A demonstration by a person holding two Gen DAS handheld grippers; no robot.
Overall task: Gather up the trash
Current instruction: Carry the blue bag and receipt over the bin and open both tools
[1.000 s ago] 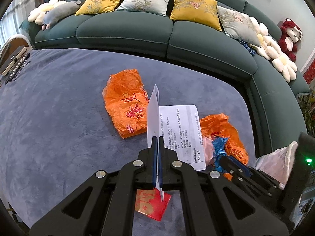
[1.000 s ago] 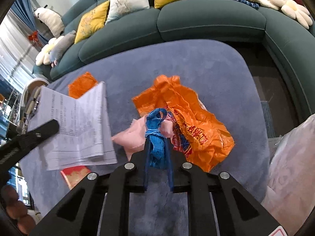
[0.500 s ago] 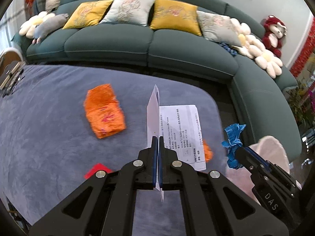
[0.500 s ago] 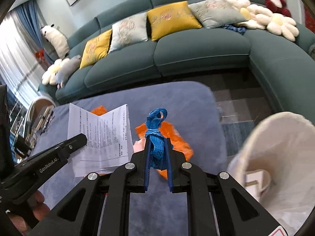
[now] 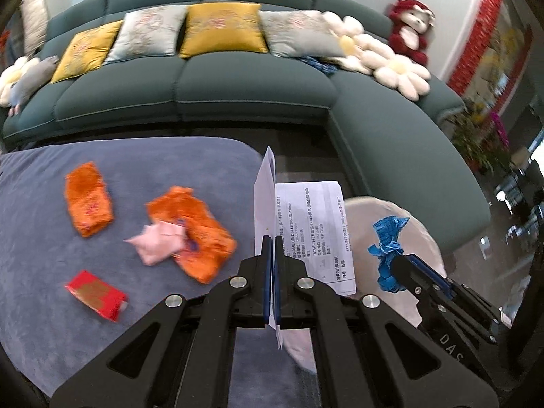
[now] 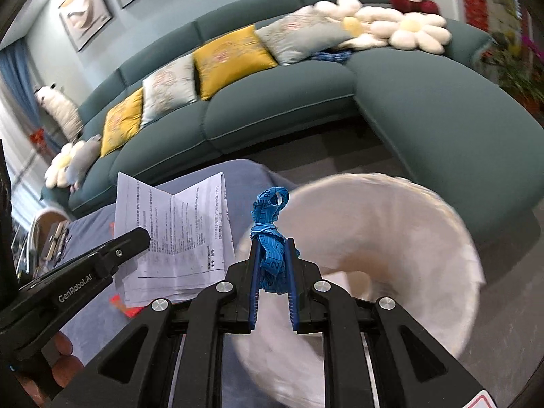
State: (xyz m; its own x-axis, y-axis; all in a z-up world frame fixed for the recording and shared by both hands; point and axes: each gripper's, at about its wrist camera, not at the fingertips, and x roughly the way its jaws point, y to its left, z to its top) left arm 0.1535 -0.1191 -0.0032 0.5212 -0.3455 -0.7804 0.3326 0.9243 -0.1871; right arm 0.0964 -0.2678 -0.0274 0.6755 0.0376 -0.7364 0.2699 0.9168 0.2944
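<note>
Two pieces of trash are being carried at once: a folded printed sheet point(image 5: 307, 231) is pinched edge-on in the fully closed left hand-held gripper point(image 5: 272, 255), and a knotted blue measuring tape point(image 6: 270, 238) is clamped in the right hand-held gripper point(image 6: 272, 261), whose jaws are held slightly apart by the bundle. What matters now is the white-lined bin point(image 6: 391, 238): its mouth is seen directly ahead of and below the right hand-held gripper, so the tape is already poised over the opening, while from the left hand-held gripper the bin lies ahead and off to the right, with the sheet's long axis standing upright just short of the rim. The right side is judged nearer, so its release is expected first. Left behind on the blue-grey bench point(image 5: 34, 204) are two orange bags point(image 5: 193, 234), a pink scrap point(image 5: 158, 241) and a red packet point(image 5: 95, 294). Compared with a second ago, both tools have been lifted well away from the bench and swung toward the bin, which was only glimpsed at the frame edge then; both grips are unchanged.
</note>
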